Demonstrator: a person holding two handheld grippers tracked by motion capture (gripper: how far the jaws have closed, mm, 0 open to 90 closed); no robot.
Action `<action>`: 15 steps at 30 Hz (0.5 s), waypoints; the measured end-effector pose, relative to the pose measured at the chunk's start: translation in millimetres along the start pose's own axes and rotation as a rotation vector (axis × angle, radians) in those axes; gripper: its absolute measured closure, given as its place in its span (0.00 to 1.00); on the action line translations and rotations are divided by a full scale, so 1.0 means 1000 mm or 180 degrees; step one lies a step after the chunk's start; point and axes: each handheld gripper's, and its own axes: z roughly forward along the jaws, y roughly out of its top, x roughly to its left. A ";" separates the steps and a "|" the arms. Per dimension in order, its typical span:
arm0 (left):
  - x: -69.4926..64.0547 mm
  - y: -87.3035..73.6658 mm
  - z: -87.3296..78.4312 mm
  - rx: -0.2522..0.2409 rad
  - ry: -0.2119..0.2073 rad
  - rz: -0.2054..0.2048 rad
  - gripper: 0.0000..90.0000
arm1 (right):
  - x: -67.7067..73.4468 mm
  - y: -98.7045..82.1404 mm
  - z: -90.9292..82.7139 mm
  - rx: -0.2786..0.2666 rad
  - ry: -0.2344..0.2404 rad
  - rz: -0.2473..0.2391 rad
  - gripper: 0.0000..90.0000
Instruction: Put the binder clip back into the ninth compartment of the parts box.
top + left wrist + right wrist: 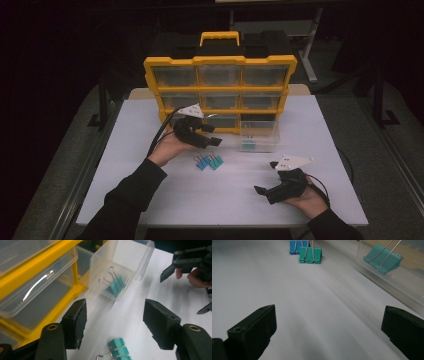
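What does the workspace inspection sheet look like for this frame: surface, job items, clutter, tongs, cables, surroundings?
Surface: white table, flat.
Job's things: clear drawer pulled out onto the table, one teal clip inside; blue clip and teal table clip lying side by side.
Clutter: nothing seen.
Tongs: left tongs open above the table clips, nothing between the jaws; right tongs open, empty, low near the front edge.
Cables: black cable trails from the left tongs.
Surroundings: yellow organizer at the table's back; dark room.
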 end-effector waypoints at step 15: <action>-0.004 -0.031 -0.010 -0.0061 0.0179 -0.0123 0.28 | 0.001 0.000 0.000 -0.0004 -0.0007 -0.0005 0.00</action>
